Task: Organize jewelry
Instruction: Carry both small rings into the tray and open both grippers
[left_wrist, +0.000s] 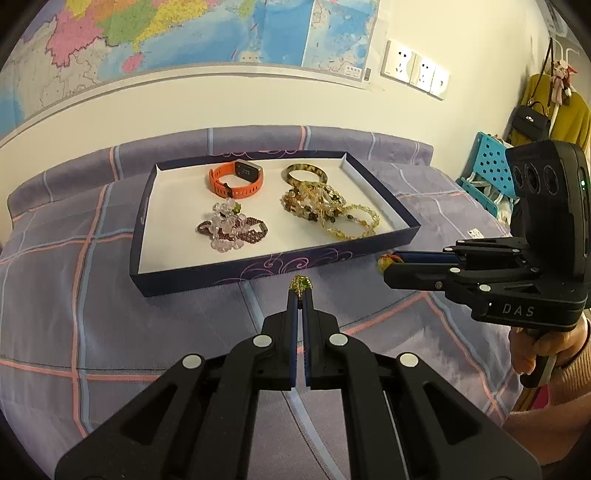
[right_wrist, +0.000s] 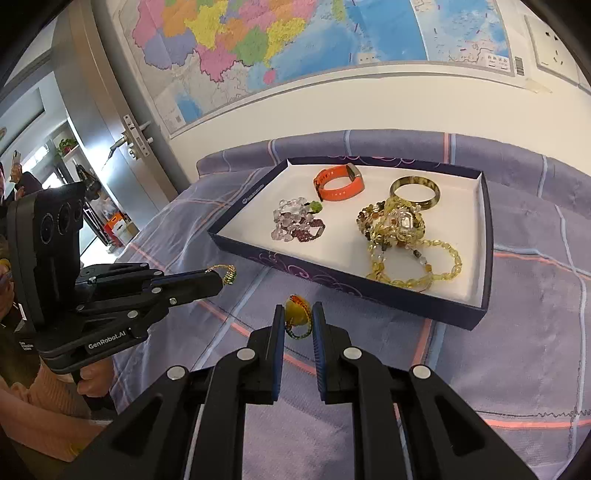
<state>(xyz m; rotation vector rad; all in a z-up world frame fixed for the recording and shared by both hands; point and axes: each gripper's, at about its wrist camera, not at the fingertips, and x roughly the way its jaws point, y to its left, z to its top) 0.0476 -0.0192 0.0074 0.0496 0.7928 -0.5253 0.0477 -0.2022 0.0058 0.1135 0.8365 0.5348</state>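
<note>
Now | left tool (left_wrist: 301, 291): clamped tight on green-gold trinket (left_wrist: 302, 284) | right tool (right_wrist: 298, 314): narrowly parted (pads gripping) yellow bead (right_wrist: 295, 309)

We hold two matte black handheld grippers: the left gripper (left_wrist: 302, 291) and the right gripper (right_wrist: 298, 314) each carry slim fingers (left_wrist: 293, 306) lined with blue ribbed pads, linked by angular arms with round silver pivot pins. White lettering reads "DAS" on one body and "GenRobot.AI" on the other. We wear a peach ribbed-knit sleeve (right_wrist: 48, 391).
</note>
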